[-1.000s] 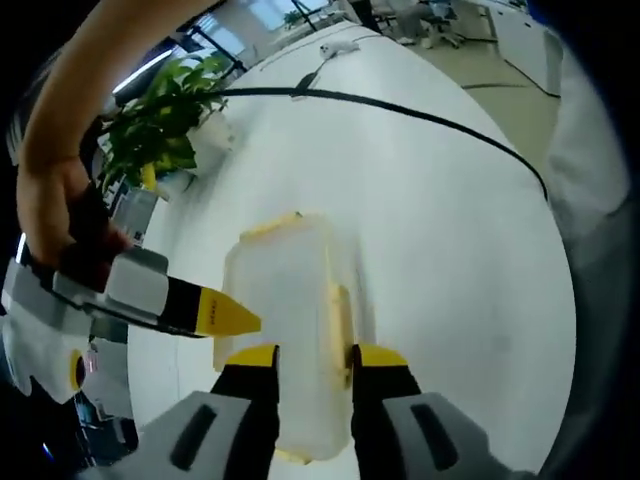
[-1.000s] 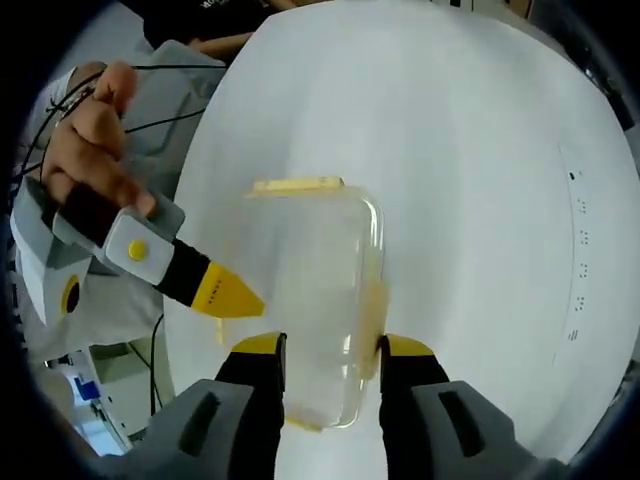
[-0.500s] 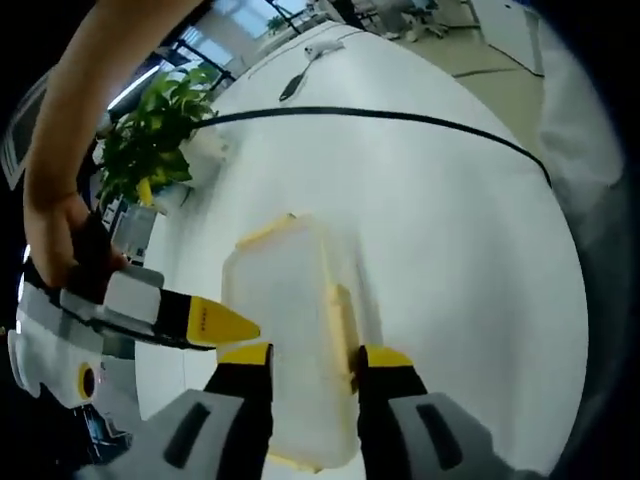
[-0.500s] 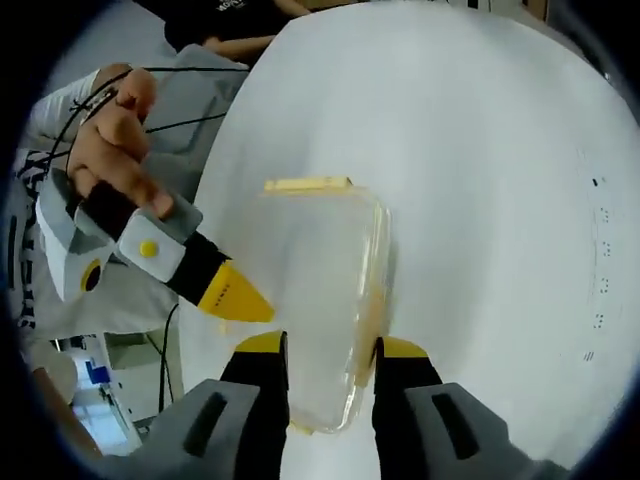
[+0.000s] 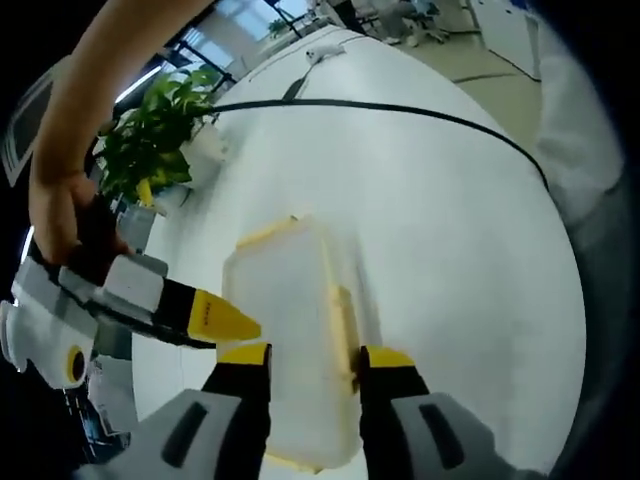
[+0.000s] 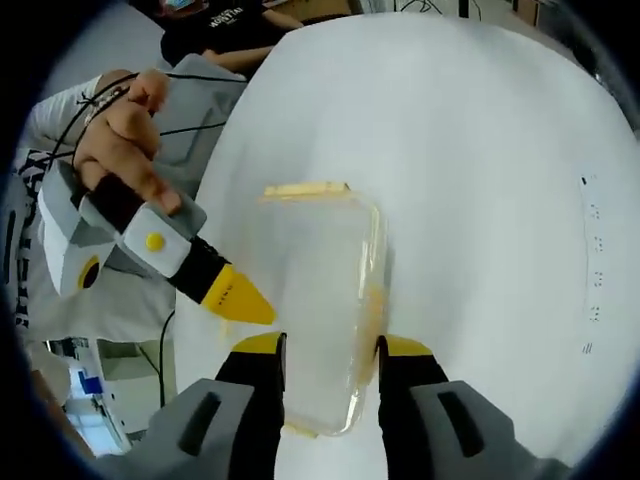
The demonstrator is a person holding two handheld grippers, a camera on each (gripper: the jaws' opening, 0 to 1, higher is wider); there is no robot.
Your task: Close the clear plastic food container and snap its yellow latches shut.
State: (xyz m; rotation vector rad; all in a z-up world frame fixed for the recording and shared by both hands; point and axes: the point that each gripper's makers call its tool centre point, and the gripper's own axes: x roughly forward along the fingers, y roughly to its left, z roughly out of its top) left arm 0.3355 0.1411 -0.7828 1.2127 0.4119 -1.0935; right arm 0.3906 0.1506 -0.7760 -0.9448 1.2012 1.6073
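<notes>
The clear plastic container (image 5: 290, 340) lies flat on the white tabletop (image 5: 440, 220), lid down on its body, and sits at about 6 o'clock in the left gripper view. The left hand-held gripper (image 5: 312, 362) straddles it near its close end: the two yellow-tipped jaws are spread, one at each long side of the box, with one jaw tip just beside the yellow latch (image 5: 340, 325) on the long edge. Whether the tips touch the plastic cannot be told. A second yellow latch (image 5: 268, 232) lies along the far short end, toward 12 o'clock. At 9 o'clock the other hand-held gripper comes in, its yellow tip close to the container's side, held by a hand (image 5: 60, 215). Beyond, at 10 o'clock, stands a leafy green plant (image 5: 155, 135), and a black cable (image 5: 400, 112) runs across the tabletop toward 1 o'clock.

In the right gripper view the container (image 6: 320, 320) again sits at 6 o'clock, between the spread jaws of the right hand-held gripper (image 6: 325, 350), whose tips flank its long sides. A yellow latch (image 6: 305, 189) marks the far short end and another (image 6: 372, 310) the long side beside a jaw tip. The left hand-held gripper's yellow tip enters from 9 o'clock, near the container's side, gripped by a hand (image 6: 125, 140). Black wires (image 6: 200, 75) trail at 11 o'clock.
</notes>
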